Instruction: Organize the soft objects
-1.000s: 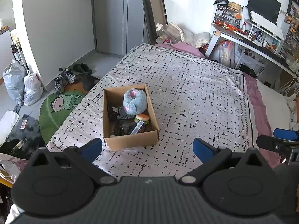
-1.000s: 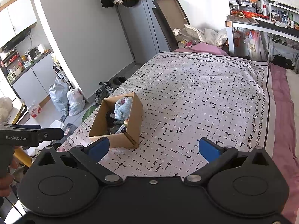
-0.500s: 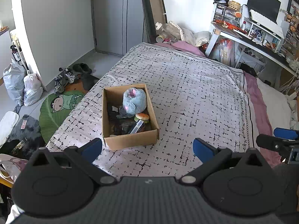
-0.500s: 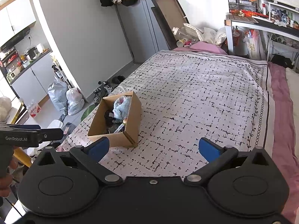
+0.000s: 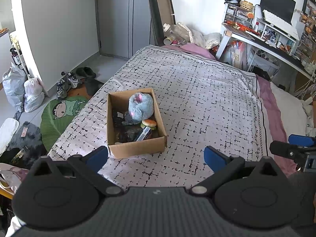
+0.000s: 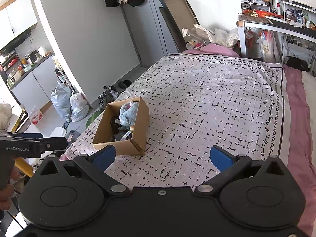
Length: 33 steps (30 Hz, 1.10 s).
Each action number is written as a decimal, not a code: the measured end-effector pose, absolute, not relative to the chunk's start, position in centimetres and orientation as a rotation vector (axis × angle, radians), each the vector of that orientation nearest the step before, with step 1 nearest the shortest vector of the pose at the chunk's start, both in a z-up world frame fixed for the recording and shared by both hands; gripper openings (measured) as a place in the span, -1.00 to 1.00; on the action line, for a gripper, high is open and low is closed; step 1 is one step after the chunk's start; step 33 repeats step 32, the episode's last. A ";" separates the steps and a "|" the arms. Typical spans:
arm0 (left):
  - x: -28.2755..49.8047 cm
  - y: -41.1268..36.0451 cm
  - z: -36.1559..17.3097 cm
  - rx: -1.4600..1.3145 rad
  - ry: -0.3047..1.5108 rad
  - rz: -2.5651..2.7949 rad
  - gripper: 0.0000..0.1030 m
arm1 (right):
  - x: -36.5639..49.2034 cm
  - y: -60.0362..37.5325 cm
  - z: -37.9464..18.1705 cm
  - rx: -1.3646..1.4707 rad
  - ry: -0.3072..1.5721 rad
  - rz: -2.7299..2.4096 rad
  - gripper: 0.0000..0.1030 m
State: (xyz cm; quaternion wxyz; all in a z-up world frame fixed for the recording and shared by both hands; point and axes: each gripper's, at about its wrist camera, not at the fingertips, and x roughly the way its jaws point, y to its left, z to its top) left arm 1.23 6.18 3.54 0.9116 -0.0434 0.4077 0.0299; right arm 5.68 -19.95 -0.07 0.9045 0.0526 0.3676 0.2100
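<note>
Grippers, left gripper [image 5: 156, 156] and right gripper [image 6: 161, 155], hover spread wide and empty above the bed [image 5: 207, 98], near the cardboard box [image 5: 136, 150] holding a blue plush toy [image 5: 140, 106].

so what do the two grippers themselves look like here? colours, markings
Both match: matte black bodies with two round discs at the base, black linkage arms on silver pivot pins, blue pads on the fingers. Left gripper has a ribbed grey housing nearest its camera; right gripper has a plain black plate with one screw. The right wrist view shows grey "GenRobot.AI" lettering on the left gripper's side.
</note>
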 end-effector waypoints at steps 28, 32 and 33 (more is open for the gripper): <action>1.4 5.5 3.3 -0.087 0.835 0.026 0.99 | 6.0 -20.1 -0.2 0.124 0.771 0.444 1.00; 1.5 5.4 3.4 -0.076 0.829 0.020 0.99 | 6.1 -19.9 -0.3 0.120 0.774 0.441 1.00; 1.5 5.4 3.4 -0.076 0.829 0.020 0.99 | 6.1 -19.9 -0.3 0.120 0.774 0.441 1.00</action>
